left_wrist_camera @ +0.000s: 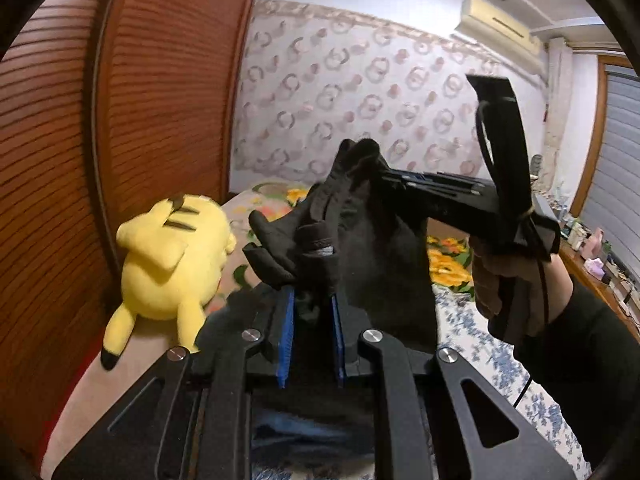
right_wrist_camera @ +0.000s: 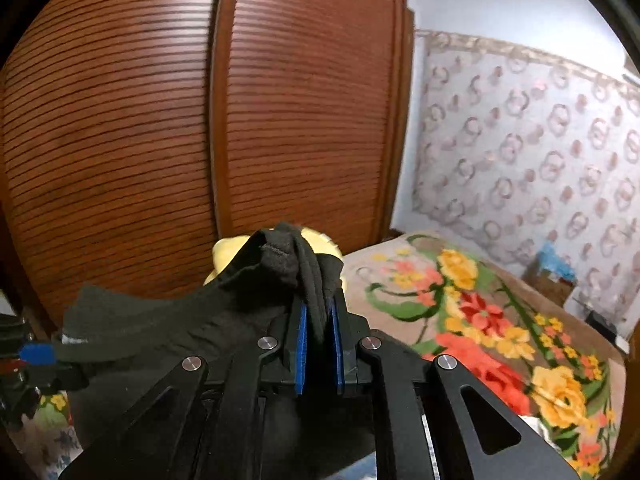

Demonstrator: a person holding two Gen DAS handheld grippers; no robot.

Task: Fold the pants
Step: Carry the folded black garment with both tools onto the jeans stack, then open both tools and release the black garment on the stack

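Note:
The black pants [left_wrist_camera: 360, 240] hang in the air above the bed, held by both grippers. My left gripper [left_wrist_camera: 312, 304] is shut on a bunched edge of the pants between its blue pads [left_wrist_camera: 287, 332]. The right gripper shows in the left wrist view [left_wrist_camera: 384, 178], clamped on the upper edge of the cloth, with the gloved hand behind it. In the right wrist view the right gripper [right_wrist_camera: 318, 316] is shut on a fold of the pants [right_wrist_camera: 168, 324], which stretch away to the left. The lower part of the pants is hidden.
A yellow plush toy [left_wrist_camera: 168, 264] lies on the bed by the brown slatted wardrobe [left_wrist_camera: 120, 120]. A floral blanket [right_wrist_camera: 480, 320] covers the bed. A patterned wall [left_wrist_camera: 360, 92] is behind, and a cluttered shelf [left_wrist_camera: 592, 256] at the right.

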